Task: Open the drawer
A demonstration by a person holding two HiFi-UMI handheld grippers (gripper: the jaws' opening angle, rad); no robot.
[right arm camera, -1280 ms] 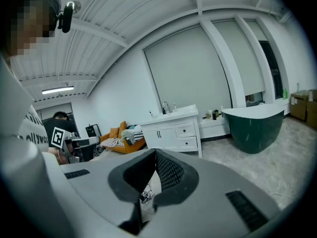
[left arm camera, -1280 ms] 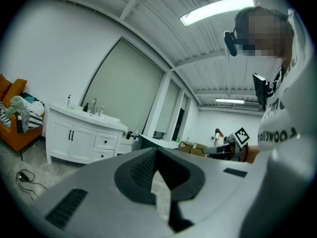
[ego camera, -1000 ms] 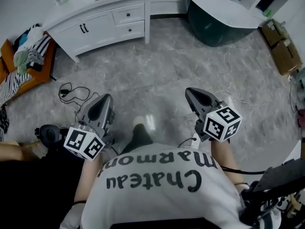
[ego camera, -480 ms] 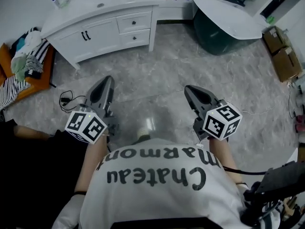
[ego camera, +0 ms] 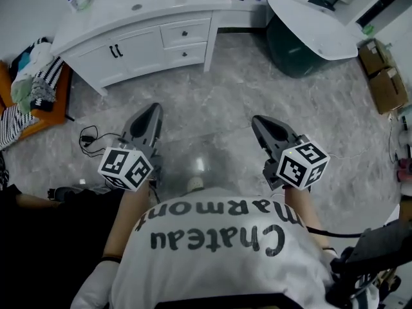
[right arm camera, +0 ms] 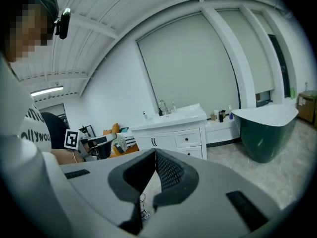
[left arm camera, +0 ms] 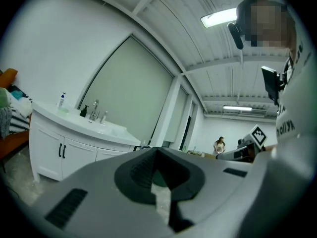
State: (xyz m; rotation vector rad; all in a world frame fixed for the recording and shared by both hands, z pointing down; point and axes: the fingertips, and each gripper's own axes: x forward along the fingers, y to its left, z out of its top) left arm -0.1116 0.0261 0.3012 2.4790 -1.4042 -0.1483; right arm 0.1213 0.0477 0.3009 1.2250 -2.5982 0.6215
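A white vanity cabinet (ego camera: 129, 24) stands against the far wall, well ahead of both grippers. Its two stacked drawers, the upper (ego camera: 185, 33) and the lower (ego camera: 185, 53), are closed, each with a small dark knob. The right gripper view shows the same drawers (right arm camera: 188, 139). My left gripper (ego camera: 153, 111) hangs over the grey floor, jaws together and empty, pointing toward the cabinet. My right gripper (ego camera: 259, 122) is level with it further right, also shut with nothing in it. In their own views, the left gripper (left arm camera: 157, 151) and right gripper (right arm camera: 155, 152) both show closed tips.
A dark green bathtub (ego camera: 302, 34) with a white rim sits right of the vanity. Cardboard boxes (ego camera: 380, 63) line the right wall. An orange seat piled with clothes (ego camera: 32, 89) is at left, a black cable (ego camera: 96, 134) on the floor beside it. Bottles stand on the counter.
Both grippers have moved forward over the floor toward the vanity, which now sits lower and nearer in the head view. The left gripper shifted rightward. Both stayed shut.
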